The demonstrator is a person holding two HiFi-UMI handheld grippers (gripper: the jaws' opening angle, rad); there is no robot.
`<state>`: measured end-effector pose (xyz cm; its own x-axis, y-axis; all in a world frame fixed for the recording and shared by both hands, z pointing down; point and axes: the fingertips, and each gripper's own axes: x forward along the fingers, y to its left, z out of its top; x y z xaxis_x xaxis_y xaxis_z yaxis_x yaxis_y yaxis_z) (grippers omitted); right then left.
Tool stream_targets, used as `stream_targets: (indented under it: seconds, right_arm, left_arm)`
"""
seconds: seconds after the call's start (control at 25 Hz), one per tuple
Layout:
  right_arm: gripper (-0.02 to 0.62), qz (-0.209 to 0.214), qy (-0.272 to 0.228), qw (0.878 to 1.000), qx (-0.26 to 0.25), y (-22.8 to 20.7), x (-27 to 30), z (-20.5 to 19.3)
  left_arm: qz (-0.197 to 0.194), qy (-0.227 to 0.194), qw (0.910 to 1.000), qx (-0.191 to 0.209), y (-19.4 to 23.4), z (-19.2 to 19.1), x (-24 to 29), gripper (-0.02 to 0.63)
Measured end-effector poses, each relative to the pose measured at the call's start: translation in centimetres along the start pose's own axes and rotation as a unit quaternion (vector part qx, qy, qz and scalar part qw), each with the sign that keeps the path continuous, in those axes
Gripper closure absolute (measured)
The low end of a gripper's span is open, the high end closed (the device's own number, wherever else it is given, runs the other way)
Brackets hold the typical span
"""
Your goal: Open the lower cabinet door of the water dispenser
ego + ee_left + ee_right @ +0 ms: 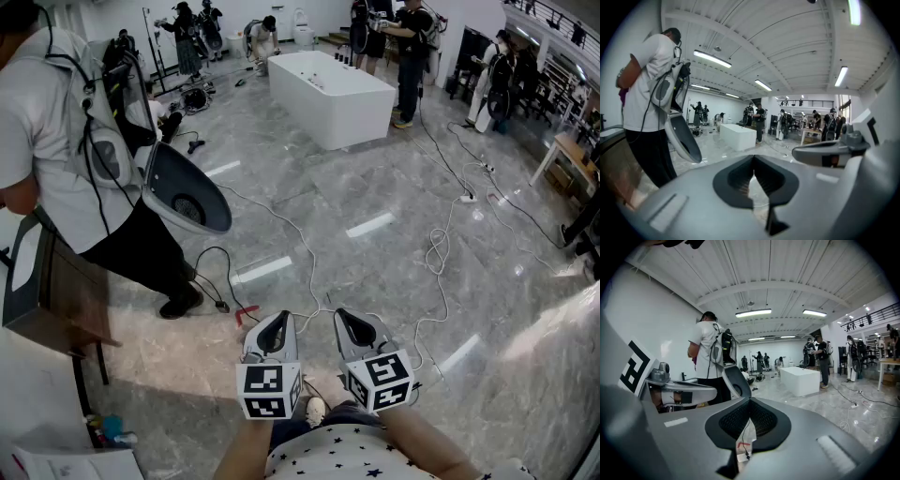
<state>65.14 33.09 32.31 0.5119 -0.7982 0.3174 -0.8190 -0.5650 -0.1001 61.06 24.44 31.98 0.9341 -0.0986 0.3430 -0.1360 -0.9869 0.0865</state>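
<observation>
Both claws side by side, low over the marble floor, tilted slightly down. Left gripper: jaws together, nothing between them. Right gripper: tips met, empty. I cannot make out the water dispenser in any view.

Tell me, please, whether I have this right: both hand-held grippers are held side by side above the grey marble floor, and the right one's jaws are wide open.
Not quite: the right hand-held gripper is shut, jaws together with nothing between them, as the right gripper view shows. It and the left hand-held gripper are indeed side by side above the grey marble floor.
</observation>
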Motion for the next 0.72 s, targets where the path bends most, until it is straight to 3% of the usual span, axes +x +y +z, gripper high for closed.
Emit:
stream_targets:
  seconds: [0.24,0.36,0.56,0.72]
  right_arm:
    - [0.601,0.048,0.011,0.999,-0.015,5.6,2.9,0.2]
    - [0.601,0.102,0.021,0.994,-0.033,10.2,4.8,0.2]
    - [0.601,0.19,0.033,0.979,-0.067,19.9,7.2,-0.1]
    - [0.601,0.257,0.045,0.961,-0.092,29.3,8.2,-0.3]
  left_arm:
    - [0.05,0.0,0.9985,-0.025,5.9,-0.8,-3.2,0.6]
    - [0.101,-0.005,0.9939,-0.043,9.9,-1.5,-6.2,0.6]
    - [0.188,-0.013,0.9788,-0.08,17.2,-3.6,-13.1,0.6]
    - [0.255,-0.019,0.96,-0.114,23.6,-5.5,-20.5,0.6]
